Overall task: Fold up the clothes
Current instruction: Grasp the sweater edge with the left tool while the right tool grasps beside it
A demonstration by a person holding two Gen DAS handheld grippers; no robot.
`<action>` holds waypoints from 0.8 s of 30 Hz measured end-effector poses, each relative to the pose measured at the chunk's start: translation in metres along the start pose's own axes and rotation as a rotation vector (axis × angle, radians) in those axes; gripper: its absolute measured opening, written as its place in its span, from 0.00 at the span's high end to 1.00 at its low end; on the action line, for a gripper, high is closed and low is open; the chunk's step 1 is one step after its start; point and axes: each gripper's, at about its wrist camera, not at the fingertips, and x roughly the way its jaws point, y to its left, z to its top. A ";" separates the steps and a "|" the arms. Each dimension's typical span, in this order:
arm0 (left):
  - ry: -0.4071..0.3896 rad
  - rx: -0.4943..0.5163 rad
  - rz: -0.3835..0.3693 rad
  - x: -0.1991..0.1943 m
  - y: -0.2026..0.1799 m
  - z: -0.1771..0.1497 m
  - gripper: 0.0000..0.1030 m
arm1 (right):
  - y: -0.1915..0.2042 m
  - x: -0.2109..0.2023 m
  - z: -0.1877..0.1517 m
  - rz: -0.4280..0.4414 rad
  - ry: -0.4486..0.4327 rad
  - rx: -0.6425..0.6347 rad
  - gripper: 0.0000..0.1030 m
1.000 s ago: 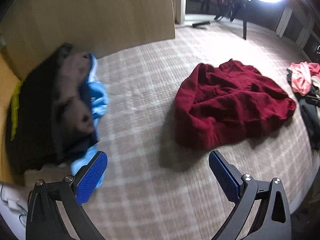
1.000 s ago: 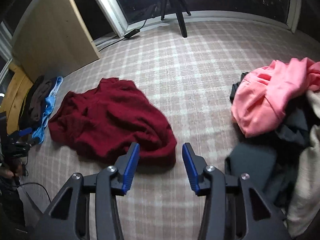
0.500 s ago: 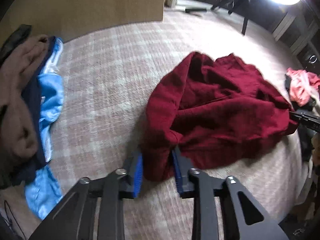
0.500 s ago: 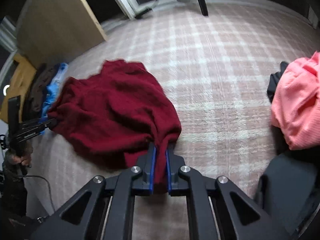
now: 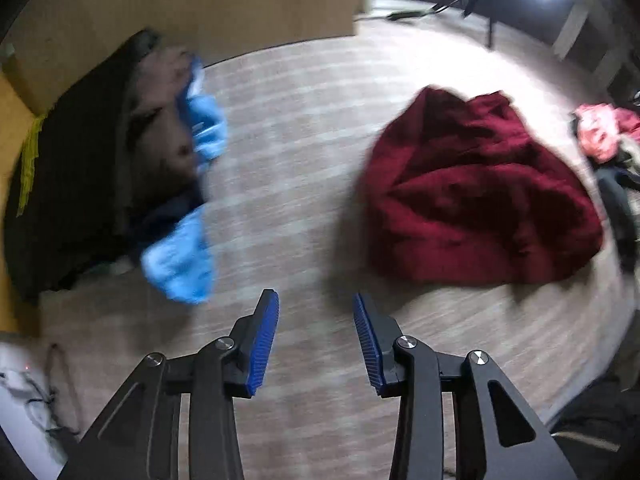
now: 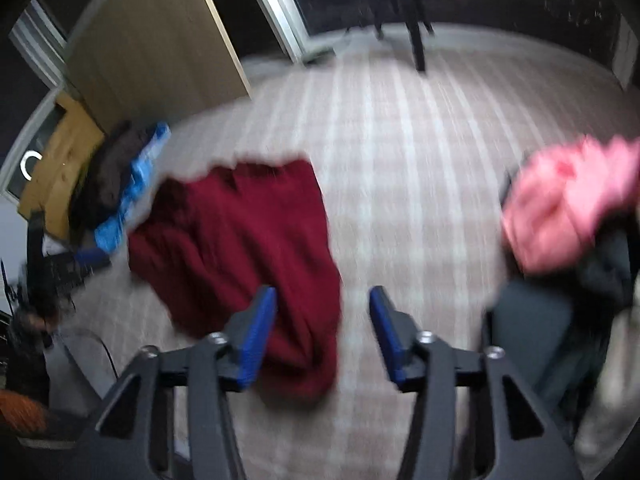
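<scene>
A dark red sweater [image 5: 476, 196] lies crumpled on the plaid bed cover [image 5: 296, 152], up and to the right of my left gripper [image 5: 316, 312]. That gripper is open with nothing between its blue pads, hovering over bare cover. In the right wrist view the same red sweater [image 6: 240, 248] spreads at centre left. My right gripper [image 6: 322, 304] is open too; its left finger [image 6: 256, 332] overlaps the sweater's near edge, and nothing is held. Both views are motion-blurred.
A heap of dark, brown and light blue clothes [image 5: 160, 160] lies at the left by a wooden headboard [image 5: 180, 4]. A pink garment [image 6: 560, 208] on dark clothes [image 6: 540, 328] sits at the right. Tripod legs [image 6: 412, 20] stand beyond the bed.
Half a second ago both grippers were shut on the red sweater's edges. Now both have let go and opened, and have pulled back; the sweater lies in a new, more gathered shape.
</scene>
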 end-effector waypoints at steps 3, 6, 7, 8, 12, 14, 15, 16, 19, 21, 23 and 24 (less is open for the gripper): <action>-0.045 0.074 -0.106 -0.001 -0.039 0.015 0.55 | 0.020 0.025 0.031 0.017 -0.031 -0.093 0.48; -0.059 0.132 -0.175 0.008 -0.068 0.031 0.54 | 0.043 0.076 0.057 0.044 0.026 -0.175 0.45; -0.057 0.145 -0.187 0.012 -0.075 0.035 0.54 | 0.049 0.091 0.063 0.044 0.046 -0.202 0.45; -0.054 0.159 -0.199 0.017 -0.083 0.039 0.54 | 0.054 0.105 0.069 0.030 0.061 -0.235 0.45; -0.037 0.162 -0.226 0.030 -0.097 0.050 0.54 | 0.069 0.143 0.085 0.027 0.109 -0.314 0.45; -0.046 0.163 -0.233 0.036 -0.098 0.055 0.54 | 0.072 0.155 0.088 0.066 0.146 -0.336 0.46; -0.046 0.170 -0.244 0.040 -0.099 0.058 0.54 | 0.073 0.158 0.088 0.087 0.160 -0.347 0.50; -0.045 0.178 -0.250 0.043 -0.101 0.058 0.54 | 0.073 0.157 0.087 0.107 0.163 -0.356 0.78; -0.033 0.201 -0.269 0.049 -0.105 0.057 0.55 | 0.070 0.136 0.086 0.163 0.120 -0.339 0.95; -0.025 0.216 -0.282 0.053 -0.107 0.056 0.64 | 0.067 0.112 0.088 0.200 0.060 -0.309 0.96; -0.017 0.231 -0.296 0.057 -0.110 0.055 0.87 | 0.064 0.079 0.090 0.232 -0.022 -0.268 0.96; -0.013 0.238 -0.302 0.059 -0.111 0.054 0.96 | 0.061 0.060 0.091 0.251 -0.066 -0.241 0.96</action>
